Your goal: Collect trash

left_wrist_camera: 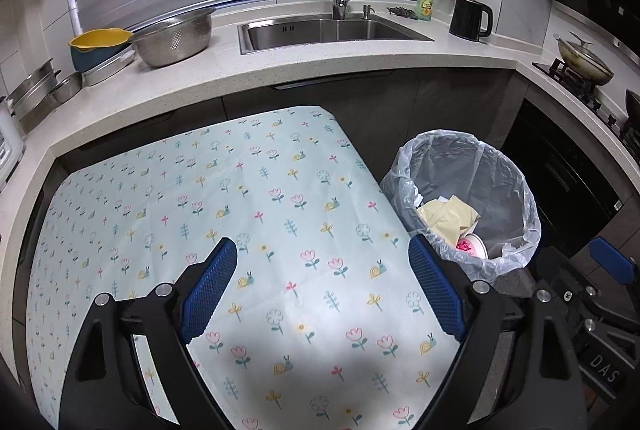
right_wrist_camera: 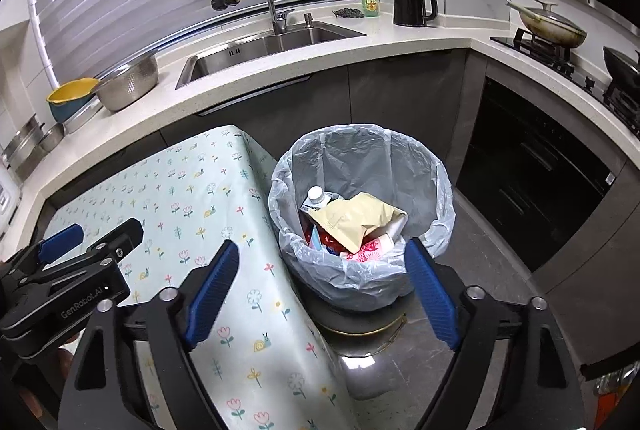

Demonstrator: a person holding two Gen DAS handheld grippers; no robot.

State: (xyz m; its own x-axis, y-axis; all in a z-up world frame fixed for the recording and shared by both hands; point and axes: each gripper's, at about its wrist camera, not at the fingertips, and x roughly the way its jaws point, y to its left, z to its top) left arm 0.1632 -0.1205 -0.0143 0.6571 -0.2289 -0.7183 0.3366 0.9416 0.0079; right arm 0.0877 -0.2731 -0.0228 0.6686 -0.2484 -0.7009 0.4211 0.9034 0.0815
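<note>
While both pairs of jaws are spread wide with nothing between the blue pads, the left gripper (left_wrist_camera: 322, 286) is seen hovering above the bench (left_wrist_camera: 256, 213), which is covered by a pale cloth printed with flowers and snails. No trash is seen on the cloth ahead of the left jaws. Just beyond the right-hand jaw of the left gripper, off the bench edge, a trash bin (left_wrist_camera: 508, 197) lined with a clear bag is noted. The right gripper (right_wrist_camera: 320, 282) is held over the bench edge, its left-hand jaw above the cloth and its right-hand jaw near the bin rim. Directly ahead of and between the right jaws the bin is observed with its contents: a beige pouch (right_wrist_camera: 356, 220) lying on top, a white-capped carton (right_wrist_camera: 316, 197) behind it, and red-and-pink wrappers (right_wrist_camera: 370, 252) beneath.
</note>
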